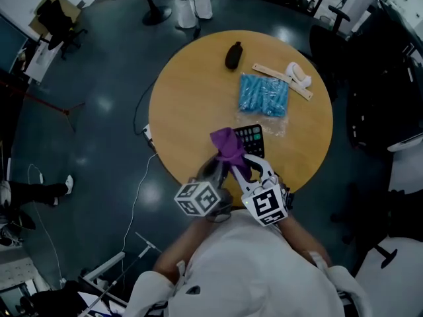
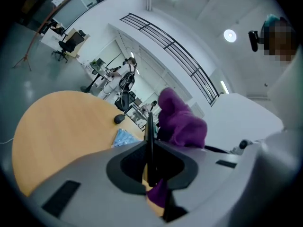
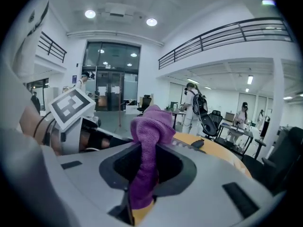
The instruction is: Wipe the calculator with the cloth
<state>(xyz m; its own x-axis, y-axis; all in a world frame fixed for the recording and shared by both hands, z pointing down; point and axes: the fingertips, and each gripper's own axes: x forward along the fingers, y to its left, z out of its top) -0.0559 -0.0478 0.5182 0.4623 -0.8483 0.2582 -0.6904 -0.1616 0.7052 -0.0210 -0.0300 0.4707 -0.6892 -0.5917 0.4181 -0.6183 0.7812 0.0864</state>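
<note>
Right gripper (image 1: 234, 160) with cloth (image 1: 228, 144) over near table (image 1: 192, 98) edge

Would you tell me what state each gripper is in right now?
Left gripper: closed on the calculator.
Right gripper: closed on the cloth.

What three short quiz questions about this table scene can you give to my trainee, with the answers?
1. True or false: the cloth lies spread flat on the table.
2. Which thing lies on the table just beyond the calculator? A. a red cup; B. a blue packet; C. a green book.
3. Which gripper holds the cloth?

Key:
1. False: it is bunched up in a gripper's jaws.
2. B.
3. The right gripper.
</note>
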